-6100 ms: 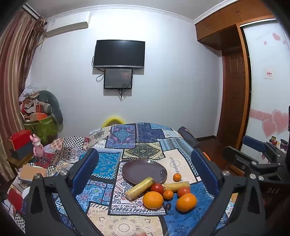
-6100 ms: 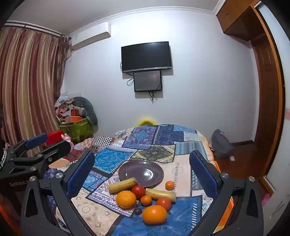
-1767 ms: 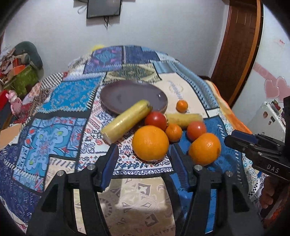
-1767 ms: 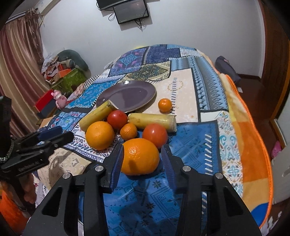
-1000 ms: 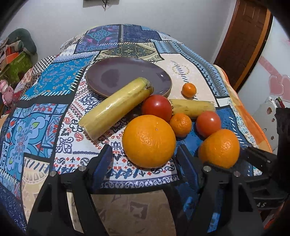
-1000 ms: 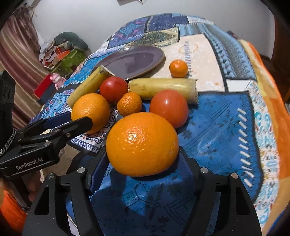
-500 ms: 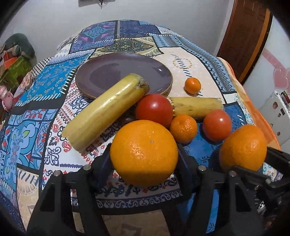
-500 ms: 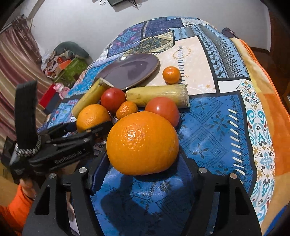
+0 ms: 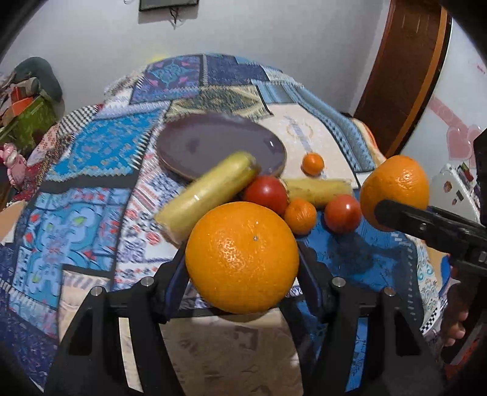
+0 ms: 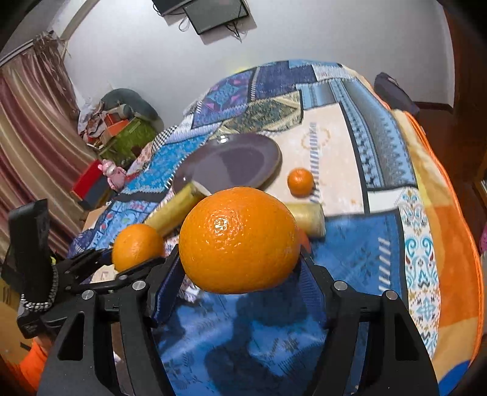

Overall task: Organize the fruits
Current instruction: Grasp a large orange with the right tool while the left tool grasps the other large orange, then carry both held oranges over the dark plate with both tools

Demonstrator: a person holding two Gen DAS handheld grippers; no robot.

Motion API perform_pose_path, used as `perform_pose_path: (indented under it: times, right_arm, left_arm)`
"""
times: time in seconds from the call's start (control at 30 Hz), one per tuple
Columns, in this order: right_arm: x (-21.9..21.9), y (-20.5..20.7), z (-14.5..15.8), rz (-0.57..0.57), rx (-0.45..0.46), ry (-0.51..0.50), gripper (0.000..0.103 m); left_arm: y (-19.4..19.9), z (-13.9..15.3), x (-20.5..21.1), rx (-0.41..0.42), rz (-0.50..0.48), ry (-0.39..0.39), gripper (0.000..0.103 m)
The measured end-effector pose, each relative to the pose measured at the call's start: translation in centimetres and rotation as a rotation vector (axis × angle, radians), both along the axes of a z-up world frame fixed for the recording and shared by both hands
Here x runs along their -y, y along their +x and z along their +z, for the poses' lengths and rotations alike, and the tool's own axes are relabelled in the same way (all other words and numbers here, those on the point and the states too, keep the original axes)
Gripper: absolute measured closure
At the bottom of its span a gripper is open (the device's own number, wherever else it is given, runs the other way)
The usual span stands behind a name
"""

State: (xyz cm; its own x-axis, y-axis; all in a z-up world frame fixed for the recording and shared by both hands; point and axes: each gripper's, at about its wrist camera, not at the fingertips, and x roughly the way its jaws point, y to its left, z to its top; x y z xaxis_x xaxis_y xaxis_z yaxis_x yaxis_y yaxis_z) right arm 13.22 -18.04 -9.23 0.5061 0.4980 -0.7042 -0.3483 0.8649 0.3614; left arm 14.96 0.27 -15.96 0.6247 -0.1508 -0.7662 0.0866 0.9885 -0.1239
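Orange-skinned, firm and round, each large orange (image 9: pixel 242 257) (image 10: pixel 239 240) sits clamped at its widest girth, one per claw (image 9: pixel 243 274) (image 10: pixel 240 274); smooth peel could roll or slip.

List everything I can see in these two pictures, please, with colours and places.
Big oranges: 2, orange; one held in the left gripper, one in the right gripper, both off the cloth.
Small oranges: 2, orange; one right of the plate, one between the tomatoes.
Tomatoes: 2, red; and, mid-pile.
Long yellow pieces: 2; one overlaps the plate's rim, one behind the tomatoes.
Plate: 1, purple-grey, nothing on its middle.
Patchwork cloth: 1, mostly blue, covering the surface.
Screen: 1, dark, on the wall.
Grippers: 2, black with blue-padded fingers.
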Motion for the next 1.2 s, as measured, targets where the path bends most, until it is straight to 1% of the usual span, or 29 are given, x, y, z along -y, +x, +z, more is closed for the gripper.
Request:
perform_pose_path:
  times: [0.23, 0.33, 0.6, 0.7, 0.87, 1.2]
  right_arm:
    - [-1.7, 1.9, 2.1, 0.022, 0.065, -0.007, 0.036]
    - [-2.4, 2.5, 3.3, 0.029, 0.114, -0.026, 0.036]
    - [-2.9, 4.7, 5.4, -0.005, 0.198, -0.014, 0.036]
    - [-3.1, 5.6, 5.9, -0.006, 0.215, -0.015, 0.036]
    - [-3.4, 7.3, 6.2, -0.006, 0.235, -0.022, 0.036]
    - [-4.8, 9.5, 4.6, 0.015, 0.208, -0.037, 0.036]
  left_arm:
    - [0.3, 4.0, -1.6, 0.104, 0.033, 0.011, 0.038]
    - [0.6, 5.4, -2.2, 0.141, 0.035, 0.014, 0.038]
    - [2.4, 8.3, -3.3, 0.216, 0.054, 0.041, 0.038]
    - [3.0, 8.9, -3.5, 0.231, 0.059, 0.043, 0.038]
    - [4.5, 9.6, -3.8, 0.249, 0.07, 0.07, 0.038]
    - [8.6, 9.1, -4.7, 0.224, 0.087, 0.024, 0.038]
